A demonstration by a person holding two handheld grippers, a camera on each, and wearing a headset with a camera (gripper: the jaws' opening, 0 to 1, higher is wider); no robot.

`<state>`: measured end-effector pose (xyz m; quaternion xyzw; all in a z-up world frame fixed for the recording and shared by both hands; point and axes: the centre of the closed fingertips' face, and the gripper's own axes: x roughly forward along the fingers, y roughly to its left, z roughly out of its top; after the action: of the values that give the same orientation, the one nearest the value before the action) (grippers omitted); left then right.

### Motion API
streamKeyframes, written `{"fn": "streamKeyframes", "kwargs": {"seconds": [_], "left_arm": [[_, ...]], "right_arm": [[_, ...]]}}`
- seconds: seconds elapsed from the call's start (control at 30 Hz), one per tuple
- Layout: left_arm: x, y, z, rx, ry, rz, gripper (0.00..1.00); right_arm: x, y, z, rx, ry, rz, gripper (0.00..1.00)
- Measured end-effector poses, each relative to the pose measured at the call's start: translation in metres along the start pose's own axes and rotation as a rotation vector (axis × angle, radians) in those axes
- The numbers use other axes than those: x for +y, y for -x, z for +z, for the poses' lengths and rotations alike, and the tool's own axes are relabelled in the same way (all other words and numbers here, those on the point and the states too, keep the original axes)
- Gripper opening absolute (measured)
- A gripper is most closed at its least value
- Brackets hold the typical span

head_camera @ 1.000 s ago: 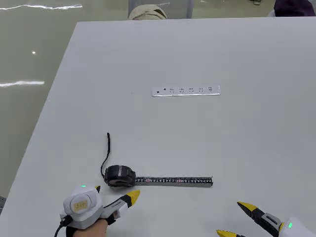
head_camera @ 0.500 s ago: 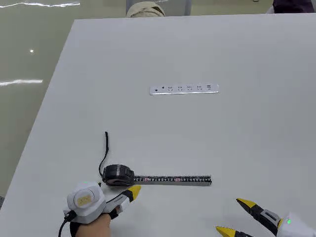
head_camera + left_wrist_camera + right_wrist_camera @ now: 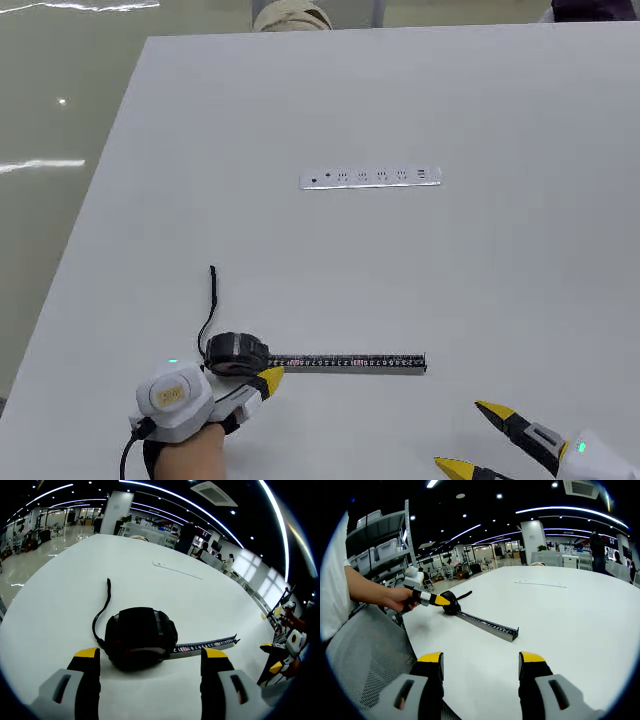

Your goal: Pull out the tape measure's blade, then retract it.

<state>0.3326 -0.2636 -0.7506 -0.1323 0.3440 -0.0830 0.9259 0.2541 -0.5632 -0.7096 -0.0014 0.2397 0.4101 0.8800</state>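
Blade [image 3: 350, 362] out; retraction next.
Left gripper [image 3: 150, 653] jaws apart, tape-measure case [image 3: 140, 636] at 12 o'clock: clamp squarely. Right gripper [image 3: 482, 657] likewise apart.

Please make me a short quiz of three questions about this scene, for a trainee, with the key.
1. True or false: the dark blade of the round black tape measure lies pulled out on the white table.
2. Fill in: the left claw and the right claw both stand ___.
3. Which claw is nearer the tape measure? A left; B right.
Key: 1 true; 2 open; 3 A.
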Motion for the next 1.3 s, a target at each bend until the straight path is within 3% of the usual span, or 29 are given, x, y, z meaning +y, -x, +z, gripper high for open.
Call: {"fn": "streamKeyframes", "kwargs": {"seconds": [0.83,1.13,1.3], "left_arm": [[-0.004,-0.009,0.006,-0.004,0.003,-0.009,0.81],[-0.005,-0.010,0.007,-0.007,0.022,-0.002,0.82],[-0.001,-0.011,0.008,-0.006,0.051,0.015,0.78]], "right_arm": [[-0.003,0.005,-0.006,-0.001,-0.020,-0.012,0.60],[-0.003,0.001,-0.005,-0.003,-0.017,-0.005,0.60],[-0.003,-0.001,-0.005,-0.004,-0.016,0.000,0.59]]}}
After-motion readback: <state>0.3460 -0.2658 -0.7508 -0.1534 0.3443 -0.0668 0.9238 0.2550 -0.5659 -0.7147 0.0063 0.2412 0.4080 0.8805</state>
